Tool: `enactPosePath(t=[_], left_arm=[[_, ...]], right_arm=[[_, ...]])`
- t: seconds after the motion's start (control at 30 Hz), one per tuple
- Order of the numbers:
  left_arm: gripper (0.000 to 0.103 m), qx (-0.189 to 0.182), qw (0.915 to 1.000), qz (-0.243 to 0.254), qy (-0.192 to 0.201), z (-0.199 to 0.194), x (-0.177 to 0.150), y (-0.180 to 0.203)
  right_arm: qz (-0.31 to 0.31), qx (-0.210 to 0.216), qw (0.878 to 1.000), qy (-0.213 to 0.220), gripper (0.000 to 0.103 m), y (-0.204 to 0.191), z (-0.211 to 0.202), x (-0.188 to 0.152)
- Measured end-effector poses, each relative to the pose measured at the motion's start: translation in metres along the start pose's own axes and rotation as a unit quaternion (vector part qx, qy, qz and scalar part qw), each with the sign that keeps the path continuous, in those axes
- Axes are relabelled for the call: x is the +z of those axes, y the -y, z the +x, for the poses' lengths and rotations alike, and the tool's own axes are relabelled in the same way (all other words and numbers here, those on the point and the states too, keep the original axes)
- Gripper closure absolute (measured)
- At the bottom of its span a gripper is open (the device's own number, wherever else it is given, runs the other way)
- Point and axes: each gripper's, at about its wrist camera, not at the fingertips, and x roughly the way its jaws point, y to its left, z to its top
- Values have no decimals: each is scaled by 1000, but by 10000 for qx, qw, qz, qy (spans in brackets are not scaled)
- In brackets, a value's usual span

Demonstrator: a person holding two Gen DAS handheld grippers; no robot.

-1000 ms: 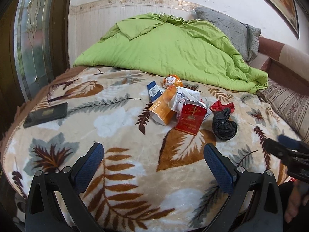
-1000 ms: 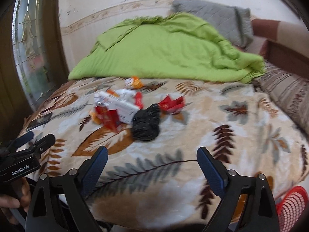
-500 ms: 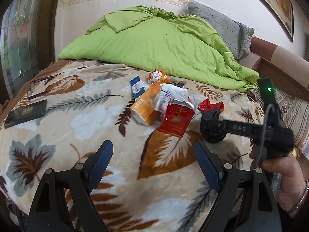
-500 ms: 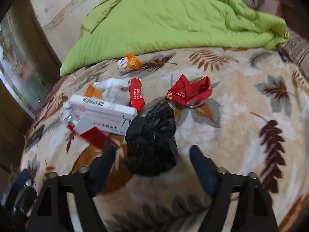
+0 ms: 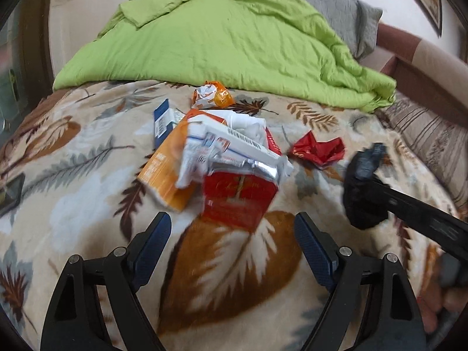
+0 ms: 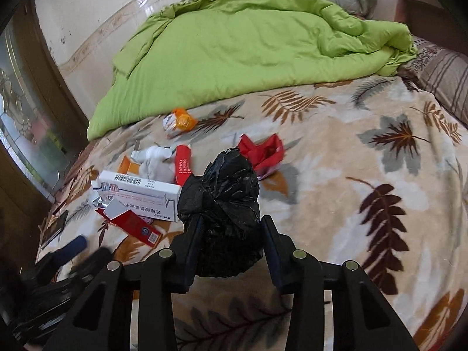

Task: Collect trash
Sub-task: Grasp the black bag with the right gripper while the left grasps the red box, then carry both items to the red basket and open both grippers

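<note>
Closing right tongs (image 6: pixel 231 228) around black bag (image 6: pixel 222 193).

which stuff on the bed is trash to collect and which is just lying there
Trash: black plastic bag between the closing right gripper jaws, red box, orange box, white box, red wrapper, orange wrapper.

Lying about: green duvet, grey pillow, phone.
</note>
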Motion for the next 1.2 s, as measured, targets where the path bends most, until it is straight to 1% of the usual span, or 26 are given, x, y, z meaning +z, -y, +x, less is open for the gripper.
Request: enactPosePath(t=[0.03, 0.07, 0.13, 0.17, 0.2, 0.23, 0.27, 0.4, 0.43, 0.6, 0.73, 0.9, 0.97, 1.1, 1.2], left_arm=[[18, 133, 9999, 33, -1, 8, 4, 2], [18, 191, 9998, 31, -11, 14, 7, 2], [18, 220, 9997, 9, -57, 25, 11, 2], [24, 225, 9997, 34, -57, 29, 11, 2], [39, 296, 9995, 97, -65, 33, 12, 3], [47, 237, 9996, 122, -122, 35, 12, 3], [50, 169, 9997, 114, -146, 36, 11, 3], [50, 131, 9995, 221, 155, 19, 7, 4], [50, 66, 9993, 232, 271, 10, 6, 4], [50, -193, 9980, 179, 575, -18, -1, 3], [50, -193, 9976, 229, 628, -24, -3, 3], [50, -274, 9977, 170, 592, -24, -4, 2], [50, -345, 9974, 190, 608, -26, -5, 3], [50, -530, 9957, 427, 635, -32, -8, 13], [50, -809, 9929, 611, 618, -40, -12, 26]], right_arm=[[4, 1, 10000, -1, 60, 1, 0, 0], [16, -5, 10000, 7, 60, 2, -1, 0], [1, 18, 10000, 8, 60, 3, -3, 0], [-23, -6, 10000, 21, 60, 3, -4, 1], [-35, -13, 10000, 34, 60, 4, -4, 0], [-44, -4, 10000, 40, 60, 5, -5, 0], [-50, 7, 10000, 37, 60, 4, -4, 0], [-48, 75, 10000, 29, 60, 4, -4, 0], [-57, 83, 9999, 42, 60, 3, -4, 0], [-227, 173, 9994, 190, 60, -6, -11, -1], [-386, 152, 9987, 293, 60, -13, -16, -3], [-323, 182, 9989, 286, 60, -12, -17, -4], [-234, 232, 9990, 309, 60, -11, -20, -5], [-48, 343, 9987, 376, 60, -7, -33, -11], [111, 441, 9980, 446, 60, 1, -51, -18]])
